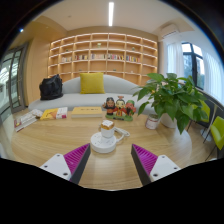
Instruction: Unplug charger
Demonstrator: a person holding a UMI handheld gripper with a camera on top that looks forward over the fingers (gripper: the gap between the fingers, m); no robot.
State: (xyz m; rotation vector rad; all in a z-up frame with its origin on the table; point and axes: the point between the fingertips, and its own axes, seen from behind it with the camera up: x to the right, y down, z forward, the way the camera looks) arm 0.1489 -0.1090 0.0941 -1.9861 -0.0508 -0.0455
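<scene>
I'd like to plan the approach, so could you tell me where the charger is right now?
In the gripper view, the charger stands on a white round base on the wooden table, just ahead of the open gripper, left of the potted plant.

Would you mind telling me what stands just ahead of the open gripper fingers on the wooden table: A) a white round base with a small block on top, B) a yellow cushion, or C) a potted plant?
A: the white round base with a small block on top sits just ahead of the open gripper; the potted plant stands off to the side.

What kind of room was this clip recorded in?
Probably a lounge or reading room: a wall of bookshelves, a pale sofa with a yellow cushion, and a potted plant on the wooden table. The tongs hang open before a small white charger.
</scene>
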